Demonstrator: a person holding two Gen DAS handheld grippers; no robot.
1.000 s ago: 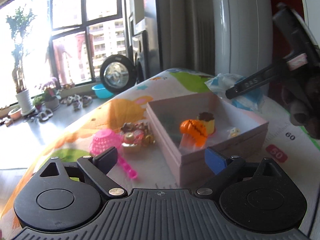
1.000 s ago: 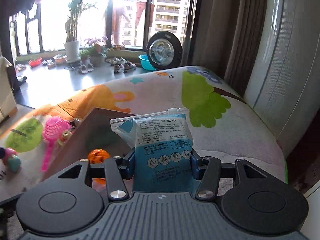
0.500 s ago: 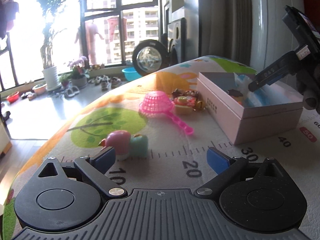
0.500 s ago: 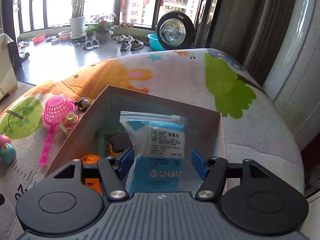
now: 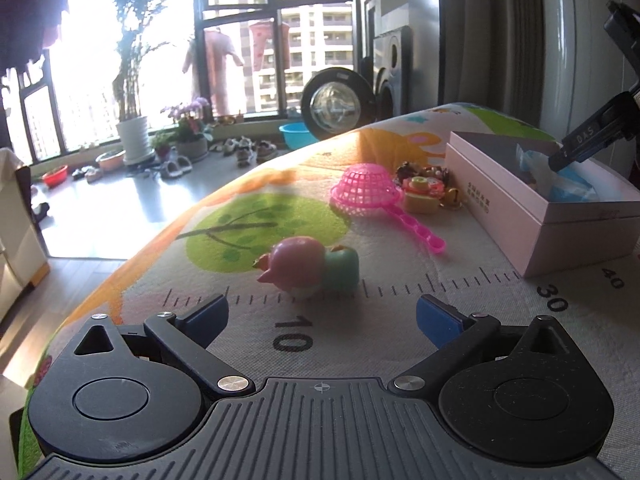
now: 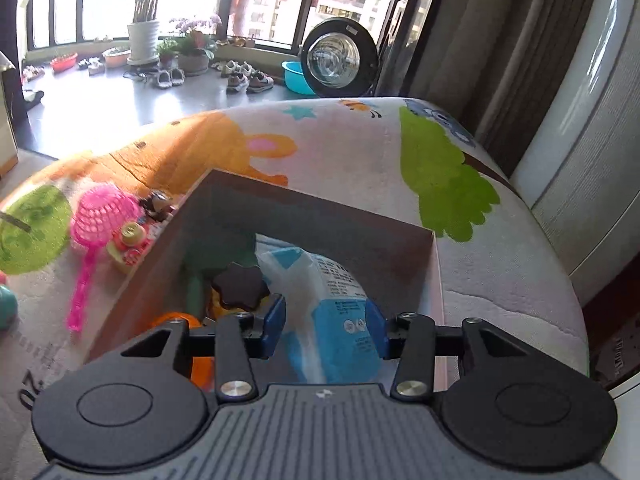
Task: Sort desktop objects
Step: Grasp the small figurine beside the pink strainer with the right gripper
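Note:
A pink cardboard box stands on the patterned play mat. My right gripper is shut on a blue and white plastic packet and holds it low inside the box; the packet also shows in the left wrist view. An orange toy and a dark star-shaped piece lie in the box. My left gripper is open and empty, just in front of a pink and green toy on the mat.
A pink plastic strainer and a small yellow and red toy lie left of the box. The mat curves down to the floor on the left. A curtain and a white appliance stand behind.
My right gripper has carried the packet down into the box. My left gripper has swung left, away from the box, and now faces the pink and green toy.

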